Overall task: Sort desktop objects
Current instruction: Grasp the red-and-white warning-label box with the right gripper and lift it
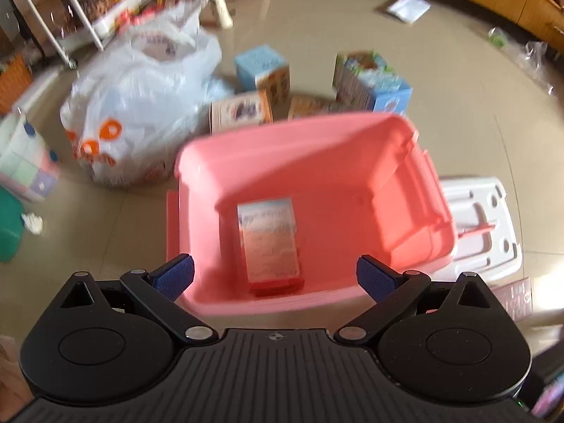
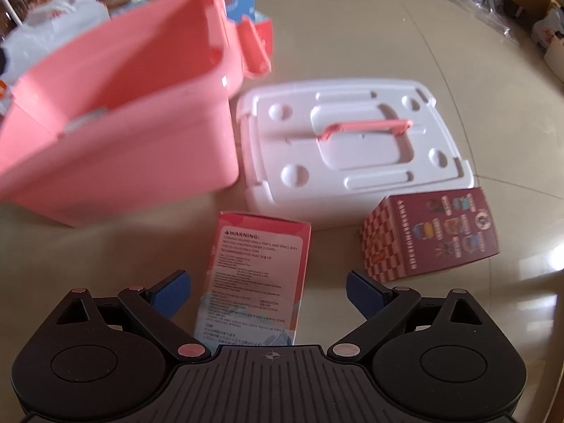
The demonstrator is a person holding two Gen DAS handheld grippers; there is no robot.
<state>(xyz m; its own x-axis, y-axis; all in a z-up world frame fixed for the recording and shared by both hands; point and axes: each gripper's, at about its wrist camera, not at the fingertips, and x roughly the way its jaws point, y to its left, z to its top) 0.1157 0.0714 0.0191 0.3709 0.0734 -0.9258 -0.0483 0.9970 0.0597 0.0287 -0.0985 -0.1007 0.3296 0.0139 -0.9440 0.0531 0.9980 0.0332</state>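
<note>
The pink bin (image 1: 317,183) stands open on the tiled floor (image 1: 458,81), ahead of and below the left gripper (image 1: 275,276), its long sides running away from the fingers (image 1: 174,276). The white lid (image 2: 352,148) lies flat on the floor beside the bin, ahead and slightly right of the right gripper (image 2: 269,294), its pink handle (image 2: 366,128) crosswise to those fingers. In the bin's bottom a small carton (image 1: 269,239) lies flat, its long axis pointing straight away from the left fingers, centred in the line between them but below them, untouched. The left fingers are spread wide and released, holding nothing. On the floor a red-and-blue box (image 2: 253,278) lies with its long axis pointing away from the right fingers, its near end between them, closer to the left-hand one; its warning text faces up. The right fingers stand wide apart, not pressing it. A checkered box (image 2: 430,236) sits ahead of the right-hand finger, apart from it.
</note>
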